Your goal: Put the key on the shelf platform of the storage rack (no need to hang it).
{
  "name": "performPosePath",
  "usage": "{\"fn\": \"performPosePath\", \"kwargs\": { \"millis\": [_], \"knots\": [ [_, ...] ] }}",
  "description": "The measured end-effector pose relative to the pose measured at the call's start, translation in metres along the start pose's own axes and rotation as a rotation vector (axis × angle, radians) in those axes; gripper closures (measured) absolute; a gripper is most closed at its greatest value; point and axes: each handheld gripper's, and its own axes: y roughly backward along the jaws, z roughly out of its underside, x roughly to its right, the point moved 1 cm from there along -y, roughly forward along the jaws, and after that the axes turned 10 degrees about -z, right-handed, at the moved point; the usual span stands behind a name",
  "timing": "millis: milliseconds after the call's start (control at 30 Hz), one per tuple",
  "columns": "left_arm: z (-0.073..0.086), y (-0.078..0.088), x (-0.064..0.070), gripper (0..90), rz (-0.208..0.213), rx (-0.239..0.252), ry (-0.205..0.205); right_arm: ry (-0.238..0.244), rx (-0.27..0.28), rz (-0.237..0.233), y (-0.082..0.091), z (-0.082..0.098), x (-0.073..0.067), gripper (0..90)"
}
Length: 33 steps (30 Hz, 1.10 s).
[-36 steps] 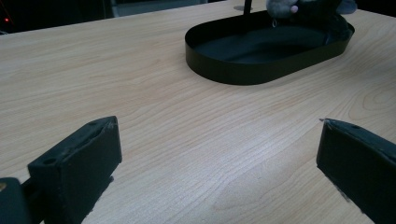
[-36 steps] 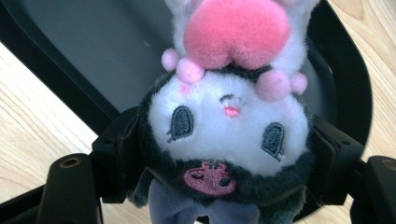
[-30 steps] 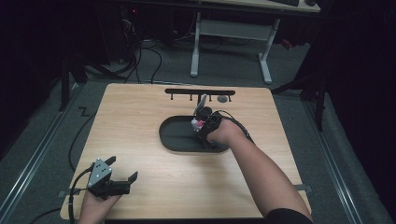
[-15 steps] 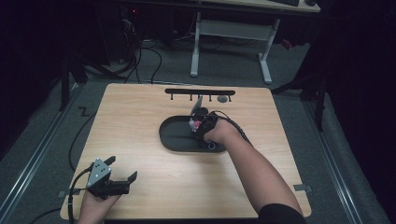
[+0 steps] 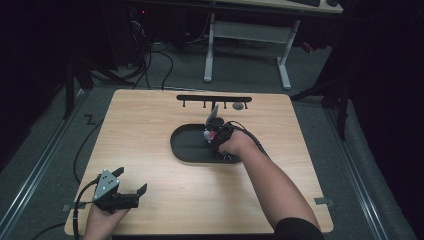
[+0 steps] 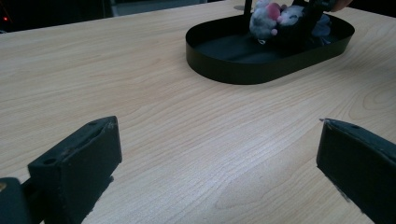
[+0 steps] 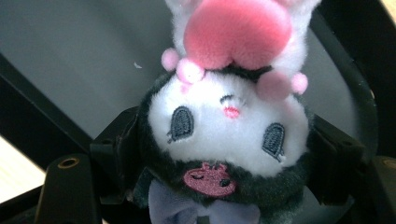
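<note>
My right gripper (image 5: 216,136) is shut on a small plush toy (image 7: 229,116) with a white face, dark hood and pink heart. Its jaws press the toy's head from both sides, over the right half of the black oval tray (image 5: 187,145). From the left gripper view the plush toy (image 6: 273,18) shows low inside the tray (image 6: 243,72). Near the table's front left corner my left gripper (image 5: 131,192) rests low over bare wood, open, with nothing between its jaws.
A black rack with small hooks (image 5: 212,99) lies along the far edge of the wooden table (image 5: 150,125), with a round grey piece (image 5: 238,106) by it. A white desk frame (image 5: 245,35) and cables stand on the floor beyond.
The right hand with the plush toy has shifted slightly toward the left within the tray. The left gripper has stayed in place.
</note>
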Motion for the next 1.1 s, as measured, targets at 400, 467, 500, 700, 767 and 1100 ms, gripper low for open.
{"fn": "performPosePath", "kwargs": {
  "millis": [400,467,500,700,767,1100],
  "knots": [
    [0.000,0.000,0.001,0.6,0.003,0.002,0.000,-0.017,0.003,0.002,-0.004,0.002,0.002,19.6],
    [0.000,-0.001,0.001,0.6,0.003,0.001,-0.002,-0.010,0.006,0.008,-0.004,0.002,0.002,19.1],
    [0.000,-0.001,0.001,0.6,0.004,0.002,-0.001,-0.034,0.012,0.000,-0.003,0.002,0.001,17.6],
    [0.000,-0.001,0.001,0.7,0.005,0.000,-0.001,-0.015,0.036,0.006,0.003,0.003,0.002,15.0],
    [0.000,-0.001,0.001,0.7,0.007,-0.002,-0.001,-0.017,0.046,0.007,0.006,0.004,0.002,15.1],
    [0.000,-0.003,0.003,0.6,0.010,-0.005,-0.003,-0.018,0.070,0.013,0.019,0.008,-0.003,15.1]
  ]
}}
